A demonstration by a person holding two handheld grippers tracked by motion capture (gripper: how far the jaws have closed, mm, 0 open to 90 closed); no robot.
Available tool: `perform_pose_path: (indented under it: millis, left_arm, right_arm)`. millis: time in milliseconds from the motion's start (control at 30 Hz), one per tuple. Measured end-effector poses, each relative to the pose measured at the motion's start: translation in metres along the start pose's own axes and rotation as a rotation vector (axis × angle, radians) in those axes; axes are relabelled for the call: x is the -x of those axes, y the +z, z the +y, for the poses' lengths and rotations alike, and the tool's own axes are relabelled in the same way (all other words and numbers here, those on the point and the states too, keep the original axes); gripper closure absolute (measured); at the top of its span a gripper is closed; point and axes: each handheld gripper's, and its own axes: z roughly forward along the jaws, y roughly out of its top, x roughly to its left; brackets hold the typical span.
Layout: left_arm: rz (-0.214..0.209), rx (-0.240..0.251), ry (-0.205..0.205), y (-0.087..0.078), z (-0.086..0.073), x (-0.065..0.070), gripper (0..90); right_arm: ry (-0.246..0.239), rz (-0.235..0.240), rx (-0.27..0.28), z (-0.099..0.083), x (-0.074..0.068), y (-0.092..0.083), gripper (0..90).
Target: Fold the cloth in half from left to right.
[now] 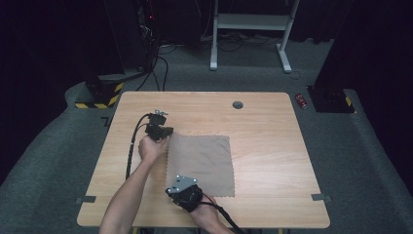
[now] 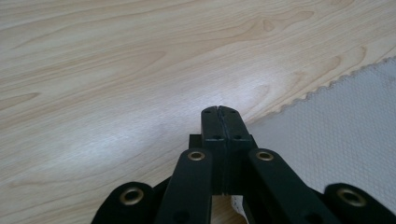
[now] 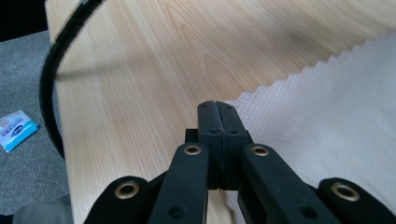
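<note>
A thin grey cloth [image 1: 202,163] lies flat on the wooden table [image 1: 272,146], a bit left of the middle. Its edges are cut in small zigzags.

The left gripper [image 1: 159,130] is at the far left corner of the cloth. In the left gripper view its two black jaws are pressed tight together [image 2: 219,112]. A little white bit of the cloth [image 2: 336,135] peeks out under the jaws, low down, so they seem to pinch that corner. The person's left hand [image 1: 152,147] holds this gripper from the near side, and a black cable [image 1: 130,151] runs from it toward the near edge of the table.

The right gripper [image 1: 179,191] is at the near left corner of the cloth, close to the near edge of the table. In the right gripper view its jaws are shut tight too [image 3: 218,107], right at the corner of the cloth [image 3: 327,107]. It looks like they pinch it, but the pinched spot is hidden by the jaws.

In that same view a small blue and white packet [image 3: 15,128] lies on the grey floor [image 3: 28,88], left of the table.
</note>
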Motion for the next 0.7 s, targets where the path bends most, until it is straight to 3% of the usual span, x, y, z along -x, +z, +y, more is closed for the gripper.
perform_pose_path:
  millis: [233, 700]
  left_arm:
    - [-0.040, 0.007, 0.025, 0.018, 0.007, 0.026, 90.0]
    - [-0.064, -0.003, 0.058, 0.034, 0.022, 0.055, 90.0]
  right_arm:
    - [0.049, -0.043, -0.013, -0.023, 0.012, -0.015, 90.0]
    - [0.113, -0.120, 0.002, -0.058, 0.027, -0.046, 90.0]
